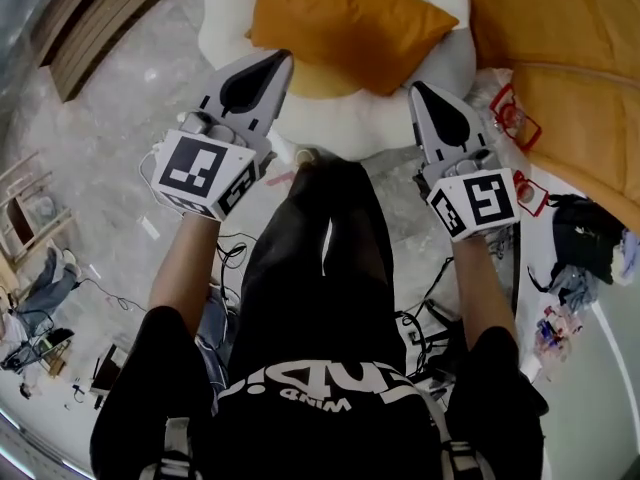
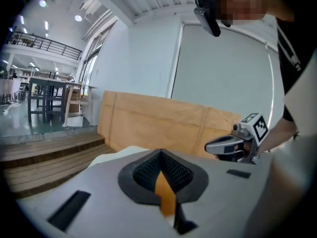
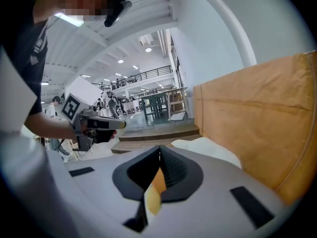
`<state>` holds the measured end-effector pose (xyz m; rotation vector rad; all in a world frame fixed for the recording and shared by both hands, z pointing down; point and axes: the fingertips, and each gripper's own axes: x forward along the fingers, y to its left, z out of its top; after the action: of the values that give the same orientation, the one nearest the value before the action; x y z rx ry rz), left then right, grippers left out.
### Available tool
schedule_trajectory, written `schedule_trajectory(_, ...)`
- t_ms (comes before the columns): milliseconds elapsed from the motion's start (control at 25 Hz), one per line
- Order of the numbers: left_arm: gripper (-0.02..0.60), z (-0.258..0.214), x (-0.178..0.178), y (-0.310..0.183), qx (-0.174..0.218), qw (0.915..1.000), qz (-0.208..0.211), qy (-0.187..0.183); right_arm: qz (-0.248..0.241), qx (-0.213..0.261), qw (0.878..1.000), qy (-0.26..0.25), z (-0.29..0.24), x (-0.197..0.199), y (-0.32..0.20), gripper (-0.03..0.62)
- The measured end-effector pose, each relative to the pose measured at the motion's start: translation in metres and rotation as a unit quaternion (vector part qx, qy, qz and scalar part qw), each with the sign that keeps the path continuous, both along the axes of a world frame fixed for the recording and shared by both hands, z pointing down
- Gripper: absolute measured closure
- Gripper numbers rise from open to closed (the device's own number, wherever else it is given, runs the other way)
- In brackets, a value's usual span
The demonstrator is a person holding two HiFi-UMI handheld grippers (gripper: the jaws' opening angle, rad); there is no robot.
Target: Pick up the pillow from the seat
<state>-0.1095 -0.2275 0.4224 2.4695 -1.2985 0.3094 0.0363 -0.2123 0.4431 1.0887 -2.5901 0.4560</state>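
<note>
Head view, left gripper point(image 1: 272, 63) and right gripper point(image 1: 420, 90) both closed, empty, near square orange fabric pillow point(image 1: 345, 18) on white cushioned seat point(image 1: 400, 118)

Your left side has open floor point(image 1: 130, 128) out to the wooden steps point(image 1: 95, 23). Straight ahead the white seat point(image 1: 345, 118) blocks the way, the orange pillow point(image 1: 345, 23) covering its top. On your right the large tan panel point(image 1: 575, 98) stands near the right gripper point(image 1: 420, 90), narrowing that passage. Cables point(image 1: 235, 253) trail by your feet.
</note>
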Motion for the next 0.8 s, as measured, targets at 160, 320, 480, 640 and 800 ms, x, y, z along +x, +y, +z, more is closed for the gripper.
schedule_trajectory(160,0.574,0.036,-0.013,-0.036,-0.002,0.9994,0.002,-0.035,-0.001,-0.027,1.000,-0.002,0.036,0.002,-0.027,0.572)
schedule_trajectory(320,0.574,0.096,-0.015,-0.069,-0.051,0.9963,-0.003,-0.069,0.018,-0.057,0.998,0.008,0.090,0.013,-0.058,0.572)
schedule_trajectory(480,0.574,0.158,-0.014,-0.097,-0.098,0.9919,-0.011,-0.080,0.041,-0.091,0.995,0.023,0.154,0.025,-0.085,0.572)
schedule_trajectory(640,0.574,0.217,-0.013,-0.112,-0.134,0.9868,-0.002,-0.091,0.055,-0.125,0.990,0.035,0.214,0.033,-0.107,0.572)
schedule_trajectory(800,0.574,0.266,-0.019,-0.126,-0.158,0.9825,-0.018,-0.096,0.070,-0.145,0.985,0.055,0.259,0.051,-0.124,0.572)
